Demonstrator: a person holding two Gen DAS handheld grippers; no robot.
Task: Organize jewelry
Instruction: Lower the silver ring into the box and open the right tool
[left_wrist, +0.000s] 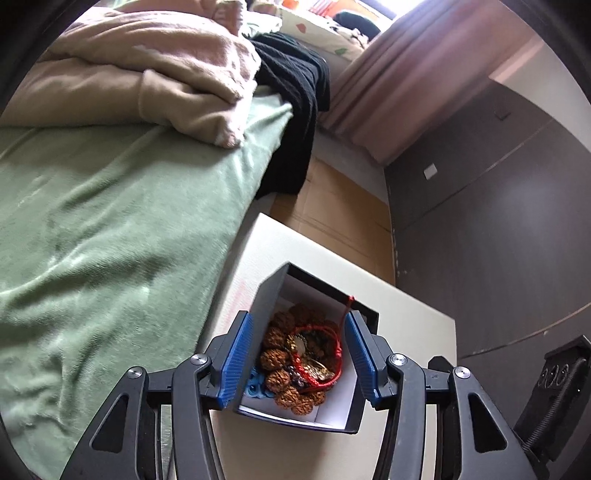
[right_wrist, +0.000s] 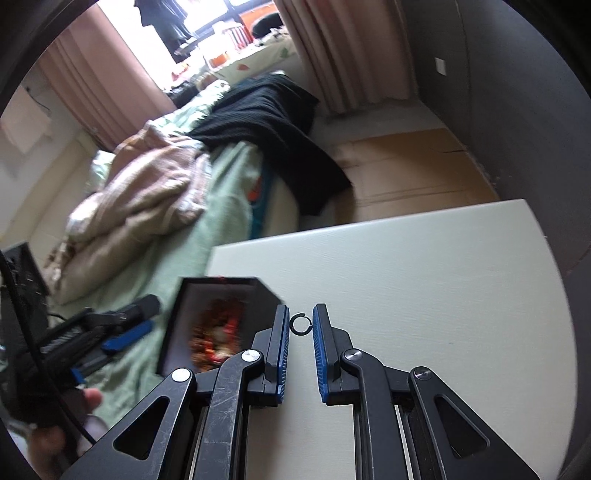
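Our left tool (left_wrist: 299, 354) grips the black jewelry box (left_wrist: 266, 299), one blue pad pressed on each outer side wall. The box is open-topped and white inside, holding brown textured beads (left_wrist: 275, 356) and a red cord bracelet (left_wrist: 321, 350). In the left wrist view it sits on the near left part of the white desk (left_wrist: 406, 317), close to the edge facing the green bed (left_wrist: 110, 221). Our right tool (right_wrist: 300, 325) stands partly open around a small dark ring (right_wrist: 300, 324) lying on the desk, just right of the box; we cannot tell whether the pads touch it. To the right and far side, the desk surface runs bare to its edges, with the wooden floor (right_wrist: 406, 166) beyond
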